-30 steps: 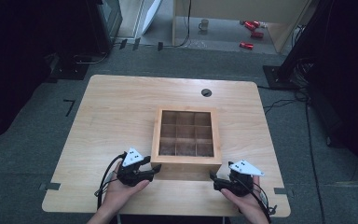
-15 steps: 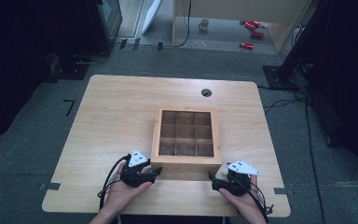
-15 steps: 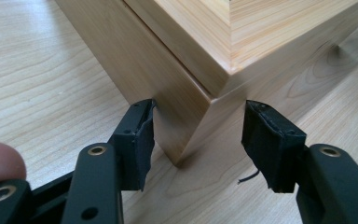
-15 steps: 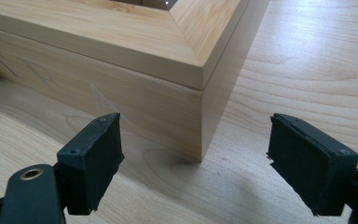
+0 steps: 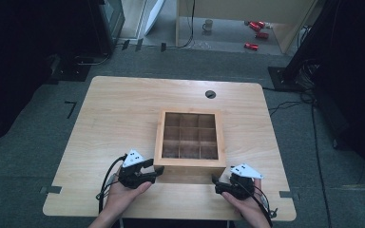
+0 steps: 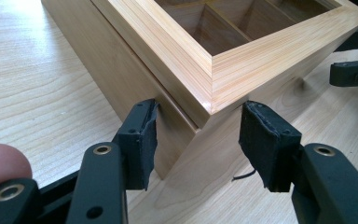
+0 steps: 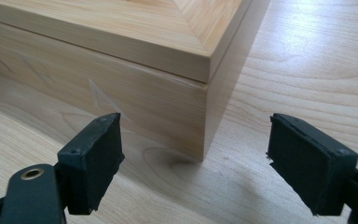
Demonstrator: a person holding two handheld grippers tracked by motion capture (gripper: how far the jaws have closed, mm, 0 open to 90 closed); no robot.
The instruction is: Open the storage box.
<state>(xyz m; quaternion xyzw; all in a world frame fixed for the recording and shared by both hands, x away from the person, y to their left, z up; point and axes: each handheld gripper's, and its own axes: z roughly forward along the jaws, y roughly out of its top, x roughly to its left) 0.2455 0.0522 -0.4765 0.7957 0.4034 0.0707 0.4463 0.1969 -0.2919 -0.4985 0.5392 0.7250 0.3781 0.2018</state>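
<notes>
A wooden box (image 5: 189, 140) with nine open compartments sits near the middle of the surface (image 5: 123, 109), toward its near edge. The left tool (image 5: 158, 172) is at the box's near left corner, jaws parted to either side of that corner (image 6: 205, 107), the left pad close against the side wall. The right tool (image 5: 215, 183) lies just off the near right corner (image 7: 205, 116), jaws wide apart and gripping nothing. The compartment floors are dim and hard to read.

A light wooden table (image 5: 123, 109) with rounded corners stands on grey carpeted floor (image 5: 24, 156). Dark black equipment (image 5: 38, 38) flanks both sides. Red cans (image 5: 255, 29) lie on the brighter floor beyond.
</notes>
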